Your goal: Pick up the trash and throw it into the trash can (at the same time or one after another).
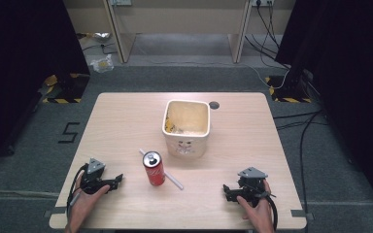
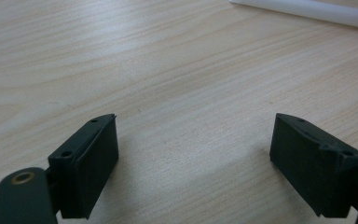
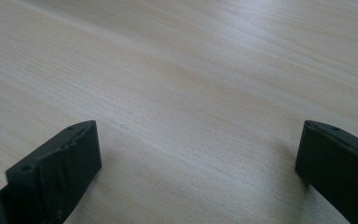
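Both tongs sat low on the table [image 1: 126, 111] near the person's edge, nothing in either one. Left gripper [image 1: 118, 179] had its jaws spread wide; in the left gripper view [image 2: 193, 140] only bare wood lay between them. Right gripper [image 1: 226, 191] was the same, jaws wide apart over bare wood [image 3: 198, 149].

The red soda can [image 1: 154, 168] stood upright between the two grippers, nearer the left one but apart from it. A white straw [image 1: 172, 178] lay flat on the table, running diagonally behind and past the can to its right; its end showed at the top of the left gripper view [image 2: 307, 8]. Whether it touched the can I couldn't tell.

My read: the approach hadn't started. To do it well, I'd go in level with the left gripper, jaws straddling the can at mid-body, and close gently, since a thin can dents and an open top could spill. The straw was thin and flat on the wood, so the right gripper would need to pinch it low, near one end, without nudging the can.

The cream square tub [image 1: 186, 127] stood just behind the can, open-topped. Inside were yellowish scraps along the walls and bottom; what they were, I couldn't make out. The can's top looked open, contents not visible.
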{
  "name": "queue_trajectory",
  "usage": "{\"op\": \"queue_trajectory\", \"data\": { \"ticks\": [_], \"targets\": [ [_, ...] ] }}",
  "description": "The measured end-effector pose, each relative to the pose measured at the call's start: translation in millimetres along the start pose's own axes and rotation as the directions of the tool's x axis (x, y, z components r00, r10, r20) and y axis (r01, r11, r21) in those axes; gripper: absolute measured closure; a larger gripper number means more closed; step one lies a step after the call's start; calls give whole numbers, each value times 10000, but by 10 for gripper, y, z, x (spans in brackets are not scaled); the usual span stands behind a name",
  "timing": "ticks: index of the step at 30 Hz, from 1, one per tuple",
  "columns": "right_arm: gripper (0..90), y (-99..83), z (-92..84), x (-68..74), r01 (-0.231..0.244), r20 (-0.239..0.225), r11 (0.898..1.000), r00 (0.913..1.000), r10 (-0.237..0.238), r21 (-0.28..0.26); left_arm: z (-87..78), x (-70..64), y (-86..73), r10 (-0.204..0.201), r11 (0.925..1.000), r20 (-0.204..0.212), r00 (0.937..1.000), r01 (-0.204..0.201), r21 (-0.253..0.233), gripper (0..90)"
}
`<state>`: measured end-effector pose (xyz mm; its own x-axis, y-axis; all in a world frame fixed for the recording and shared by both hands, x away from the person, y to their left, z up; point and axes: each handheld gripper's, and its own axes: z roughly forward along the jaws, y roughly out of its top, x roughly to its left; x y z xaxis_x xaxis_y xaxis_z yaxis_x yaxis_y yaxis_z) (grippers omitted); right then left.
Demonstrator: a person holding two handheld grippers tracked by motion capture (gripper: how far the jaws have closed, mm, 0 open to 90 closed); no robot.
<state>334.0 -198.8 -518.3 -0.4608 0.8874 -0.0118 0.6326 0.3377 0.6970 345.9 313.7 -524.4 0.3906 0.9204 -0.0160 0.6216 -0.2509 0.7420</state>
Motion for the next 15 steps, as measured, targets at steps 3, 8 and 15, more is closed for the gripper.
{"op": "queue_trajectory", "data": {
  "ticks": [3,8,15],
  "targets": [
    [3,0,0,0,1,-1,10000,10000,-1,-1,0,0,0,4,10000,0,10000,-4,2,145],
    [3,-1,-1,1,-1,11,10000,10000,1,-3,1,2,0,-2,10000,37,10000,2,2,143],
    [3,0,-1,2,-14,9,10000,10000,14,-7,-2,-1,0,18,10000,70,10000,-18,-3,146]
  ]
}}
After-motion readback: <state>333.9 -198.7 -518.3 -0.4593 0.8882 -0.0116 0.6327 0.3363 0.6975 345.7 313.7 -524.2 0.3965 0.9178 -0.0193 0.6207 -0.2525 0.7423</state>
